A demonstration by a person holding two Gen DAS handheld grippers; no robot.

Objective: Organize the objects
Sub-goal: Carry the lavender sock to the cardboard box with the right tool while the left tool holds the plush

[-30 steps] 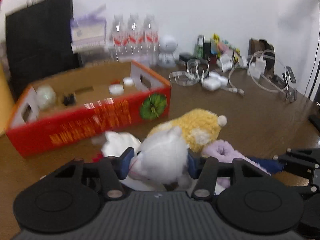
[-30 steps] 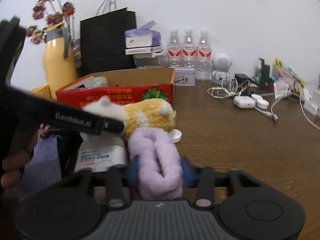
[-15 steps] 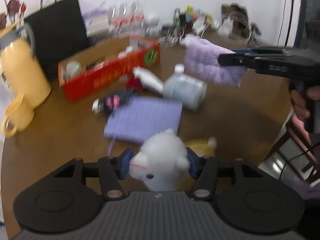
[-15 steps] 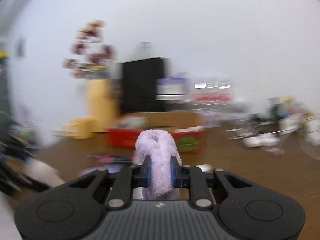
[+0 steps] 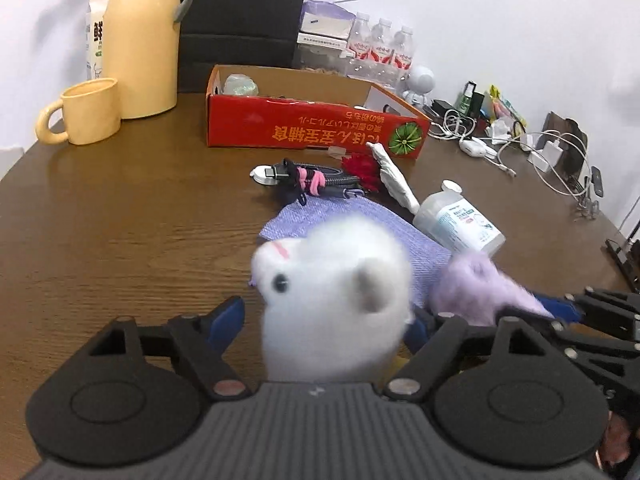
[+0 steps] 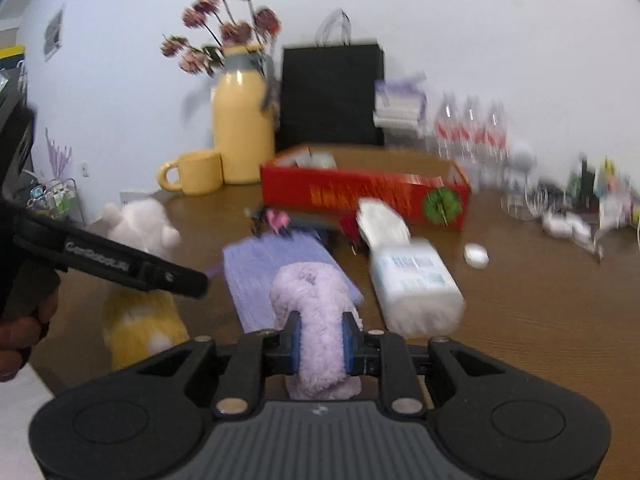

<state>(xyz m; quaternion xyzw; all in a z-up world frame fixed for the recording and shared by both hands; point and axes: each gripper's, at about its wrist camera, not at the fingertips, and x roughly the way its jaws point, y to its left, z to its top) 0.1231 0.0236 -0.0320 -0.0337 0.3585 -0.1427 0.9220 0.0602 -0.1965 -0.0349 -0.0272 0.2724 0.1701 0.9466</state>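
The white plush toy [image 5: 332, 300] sits between the fingers of the left gripper [image 5: 326, 320], lifted above the near edge of the bench [image 5: 120, 216]; its yellow body [image 6: 140, 324] hangs below in the right wrist view. The left blue pad [image 5: 226, 316] looks to stand a little off the fur, so I cannot tell whether this grip is firm or slackening. The right gripper [image 6: 320, 340] pinches a lilac fluffy piece [image 6: 316, 308] squarely between both blue pads, held over the purple cloth [image 5: 352, 224].

My judgement: both soft things are being carried toward the red cardboard box [image 5: 312, 132], which stands open-topped well apart, at the back of the bench. To do this well, keep each plush high enough to pass over the box wall, squeeze near the firm core and not the loose fur, and let go only once it is inside — soft toys sag and snag on a rim.

Counted: one white-and-yellow plush, one lilac piece, one purple cloth, one clear bottle lying on its side [image 5: 460, 224], one loose white cap [image 6: 476, 255], one bundled cable with pink ties [image 5: 312, 178], one red flower with a white wrap [image 5: 364, 168], one box. Behind it — three water bottles [image 5: 380, 48], one yellow jug [image 5: 140, 40], one yellow mug [image 5: 86, 112], one black bag [image 6: 332, 96].
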